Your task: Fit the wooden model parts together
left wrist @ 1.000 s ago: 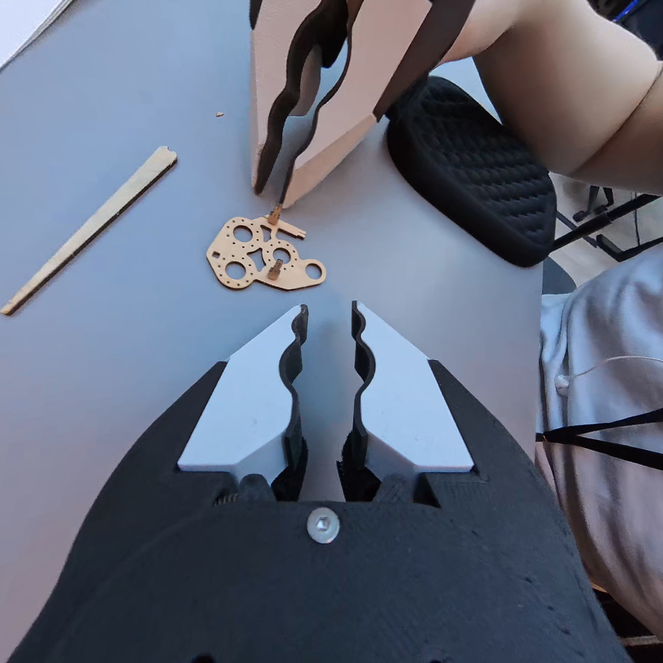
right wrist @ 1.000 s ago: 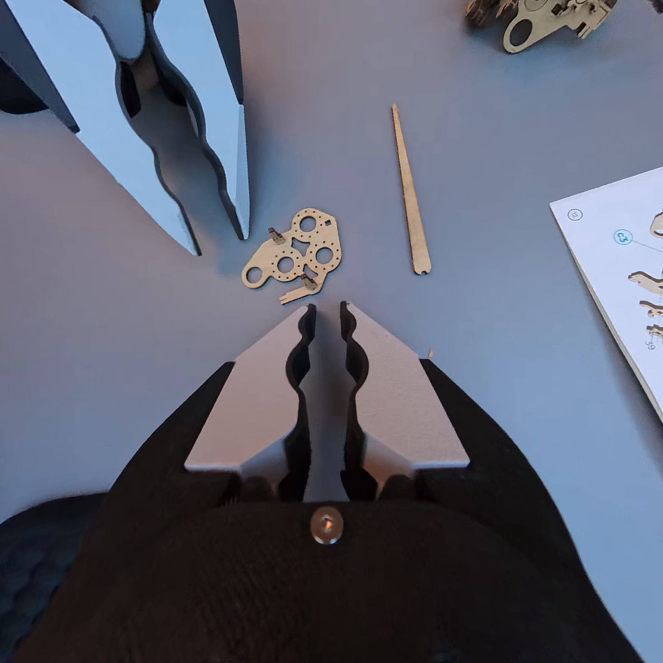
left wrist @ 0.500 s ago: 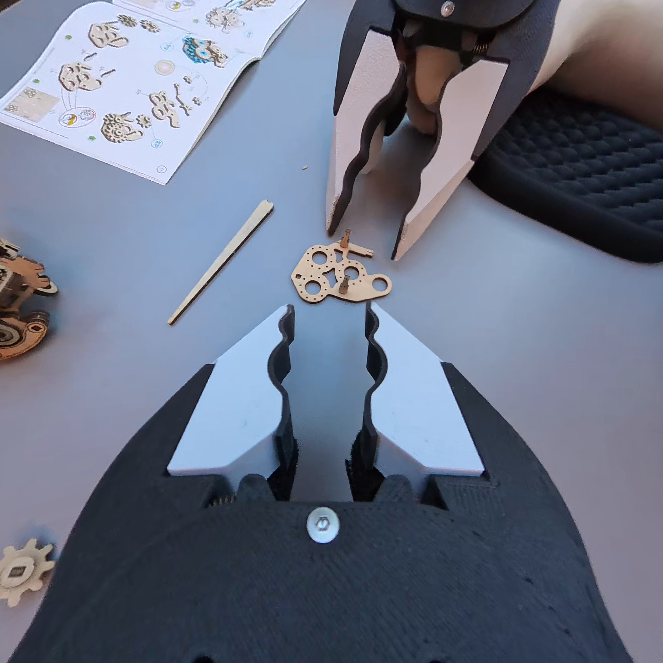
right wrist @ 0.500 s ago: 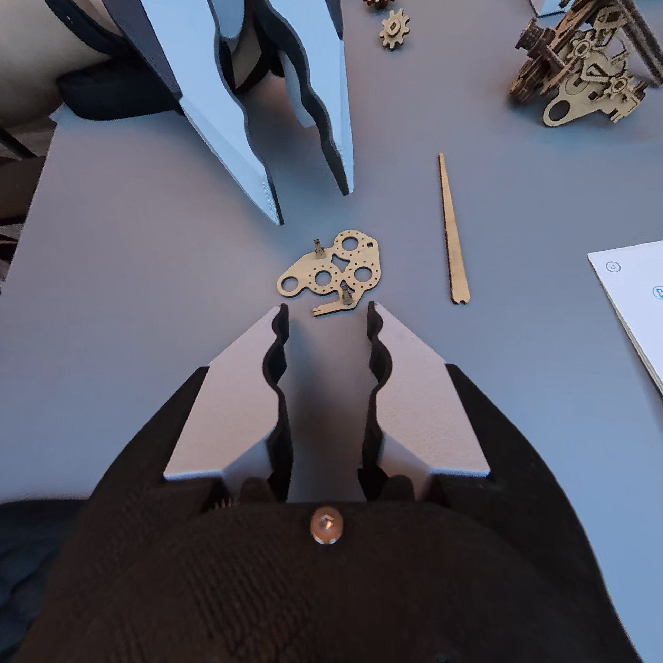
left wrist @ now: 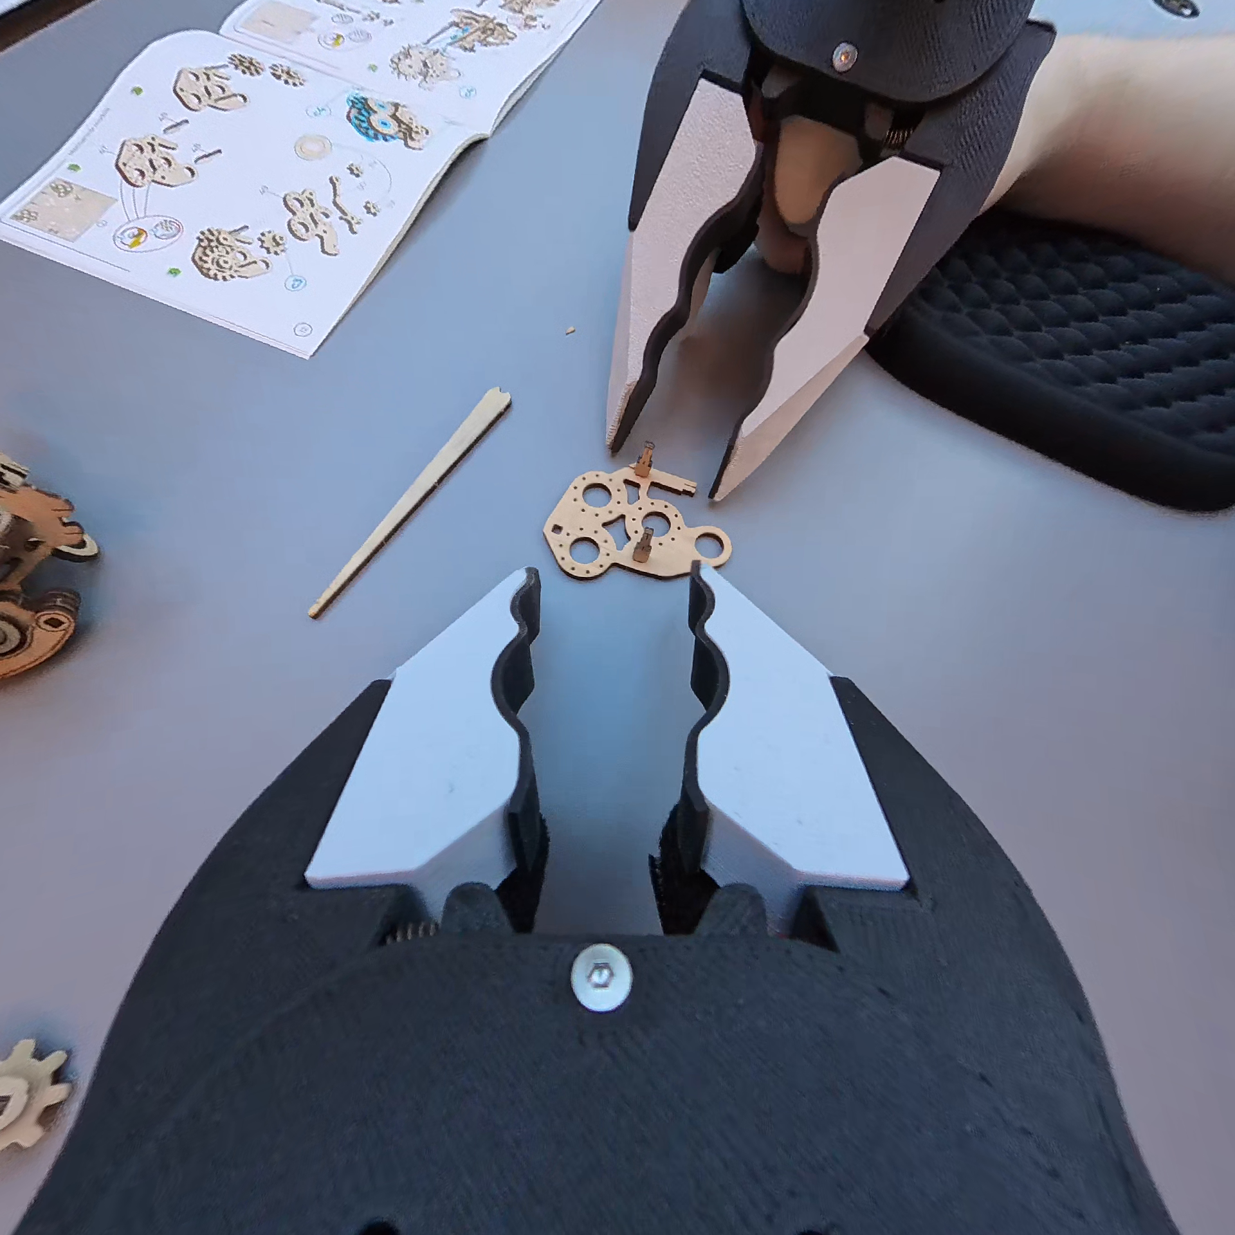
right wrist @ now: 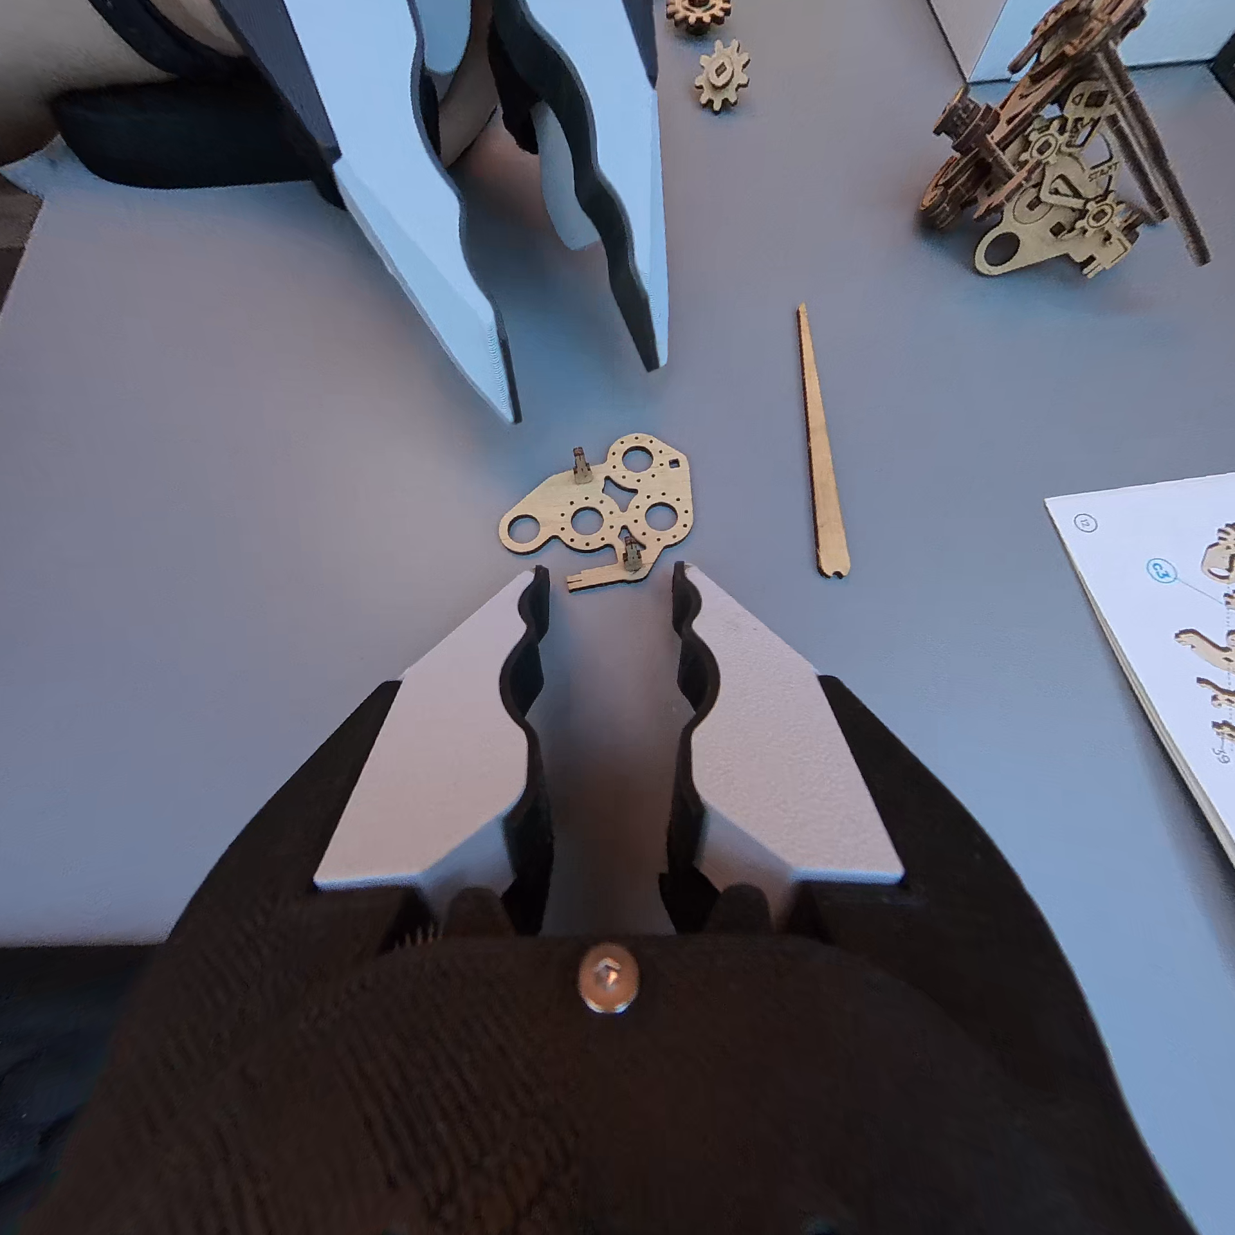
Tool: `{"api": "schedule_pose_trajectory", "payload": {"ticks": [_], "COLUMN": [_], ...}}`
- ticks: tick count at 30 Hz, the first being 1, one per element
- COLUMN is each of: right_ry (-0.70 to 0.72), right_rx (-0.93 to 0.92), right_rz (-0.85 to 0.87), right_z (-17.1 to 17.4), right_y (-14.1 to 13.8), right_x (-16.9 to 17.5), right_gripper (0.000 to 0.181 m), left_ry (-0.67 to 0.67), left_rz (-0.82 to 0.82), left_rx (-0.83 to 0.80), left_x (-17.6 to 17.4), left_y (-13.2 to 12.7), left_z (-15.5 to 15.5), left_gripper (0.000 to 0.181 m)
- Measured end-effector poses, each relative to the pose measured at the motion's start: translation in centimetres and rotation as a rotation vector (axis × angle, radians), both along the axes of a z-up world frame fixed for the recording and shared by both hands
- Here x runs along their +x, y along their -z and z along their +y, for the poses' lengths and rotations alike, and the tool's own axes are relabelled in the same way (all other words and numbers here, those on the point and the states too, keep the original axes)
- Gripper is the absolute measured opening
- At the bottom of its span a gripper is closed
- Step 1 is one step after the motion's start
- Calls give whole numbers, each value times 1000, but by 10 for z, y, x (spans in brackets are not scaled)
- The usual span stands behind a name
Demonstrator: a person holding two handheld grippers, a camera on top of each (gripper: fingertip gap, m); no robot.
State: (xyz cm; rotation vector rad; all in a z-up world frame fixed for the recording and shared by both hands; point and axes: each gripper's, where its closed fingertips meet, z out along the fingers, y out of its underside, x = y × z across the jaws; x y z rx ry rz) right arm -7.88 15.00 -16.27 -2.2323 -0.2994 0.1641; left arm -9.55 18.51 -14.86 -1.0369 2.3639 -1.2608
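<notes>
A flat wooden plate with round holes [left wrist: 628, 528] lies on the grey table, with two small pegs standing in it. It also shows in the right wrist view [right wrist: 601, 511]. My left gripper [left wrist: 613, 575] is open and empty, its tips just short of the plate. My right gripper [right wrist: 609, 568] is open and empty on the plate's opposite side; it also shows in the left wrist view [left wrist: 661, 471]. A thin tapered wooden stick [left wrist: 411, 501] lies beside the plate, also seen in the right wrist view [right wrist: 818, 448].
An open instruction booklet [left wrist: 267, 154] lies at the far left. A partly built wooden model [right wrist: 1062, 160] stands at the far right of the right wrist view. Loose wooden gears [right wrist: 720, 73] lie nearby. A black mesh pad [left wrist: 1082, 354] lies under a person's forearm. The tips of one gripper are about 5 centimetres away from the tips of the other. Between my left fingertips and the thin tapered wooden stick [left wrist: 411, 501] there is roughly 5 centimetres. The right camera catches it too, in the right wrist view [right wrist: 812, 415].
Both grippers have opened wider and drawn back a little from the plate. The right gripper let go of the peg, which now stands in the plate.
</notes>
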Motion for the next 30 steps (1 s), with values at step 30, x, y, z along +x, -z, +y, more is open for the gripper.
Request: {"api": "schedule_pose_trajectory", "payload": {"ticks": [30], "right_ry": [298], "right_rx": [589], "right_rz": [-38], "right_z": [-26], "right_y": [-84], "right_x": [94], "right_gripper": [59], "left_ry": [-120], "left_rz": [-232], "left_rx": [-258], "left_x": [22], "left_y": [-66], "left_z": [20], "left_gripper": [44]}}
